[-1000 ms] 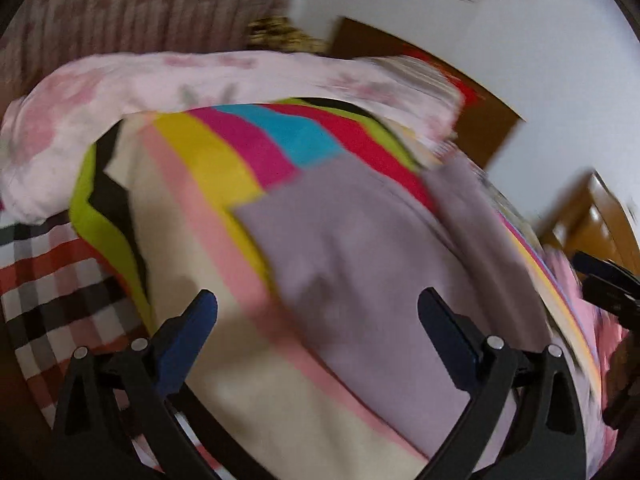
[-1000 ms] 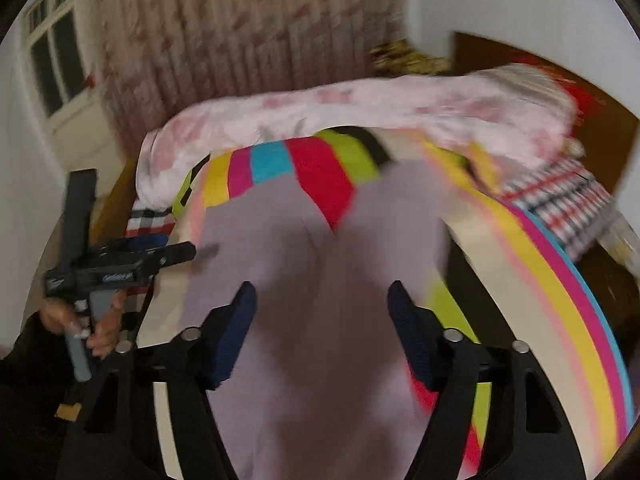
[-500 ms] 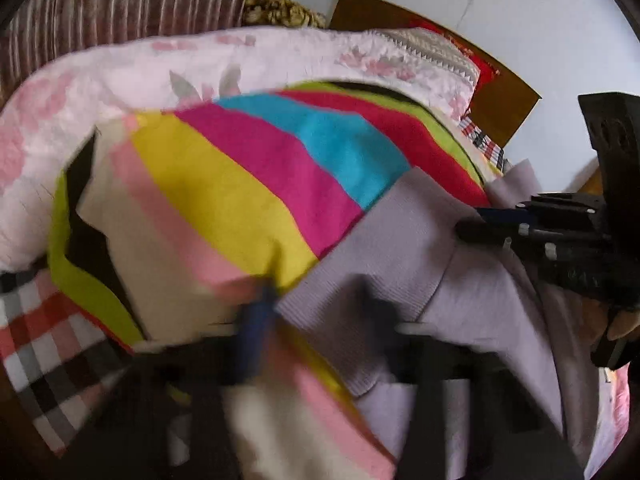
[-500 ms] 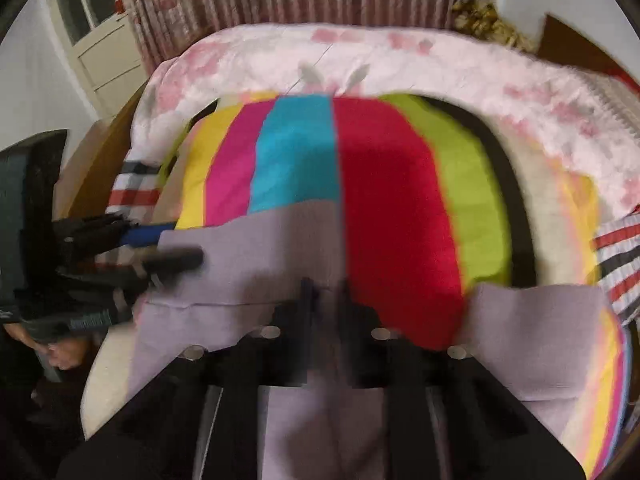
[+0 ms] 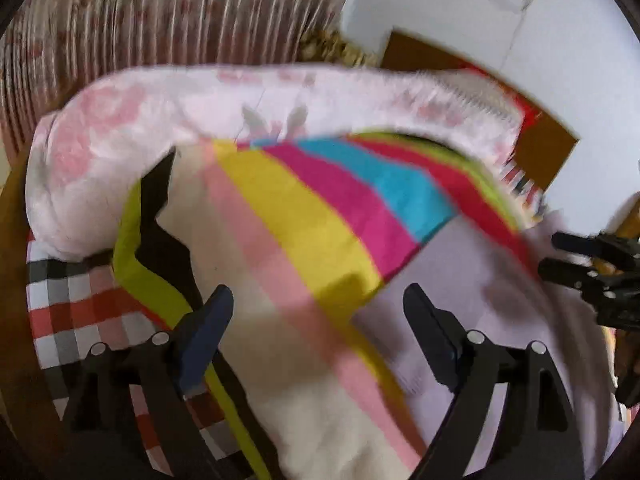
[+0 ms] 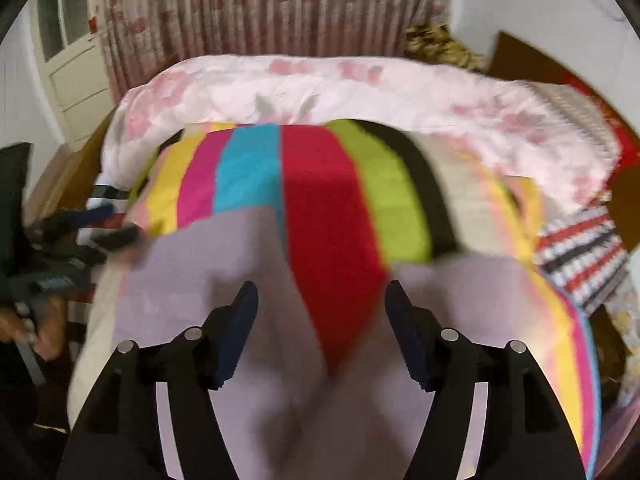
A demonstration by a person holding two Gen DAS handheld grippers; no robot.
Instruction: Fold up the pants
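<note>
Both grippers had snapped nearly shut half a second earlier and now stood spread again, jaws opening. Left gripper (image 5: 316,320): fingers wide apart over the striped blanket (image 5: 304,216), nothing between the pads; the edge of the pants (image 5: 472,280) lay just under the right-hand finger, not pinched. Right gripper (image 6: 322,320): jaws at a moderate spread, hovering above the fork of the pants (image 6: 192,280), no cloth caught between the fingers as far as the blur allowed.

Pants, pale lilac, lay flat on the blanket on the bed, two legs splayed apart in a V, with the red stripe showing between them. Compared with a second ago the legs sat further apart in the right wrist view.

Beyond the blanket, a pink floral quilt (image 6: 340,88) was rolled along the far side of the bed. A red and white checked sheet (image 5: 80,304) showed beneath the blanket at the left. Pleated floral curtain (image 6: 280,8) hung behind; a white door (image 6: 72,52) stood at the left. The person's hand (image 6: 44,328) held the left gripper's handle. Frames were motion-blurred.
</note>
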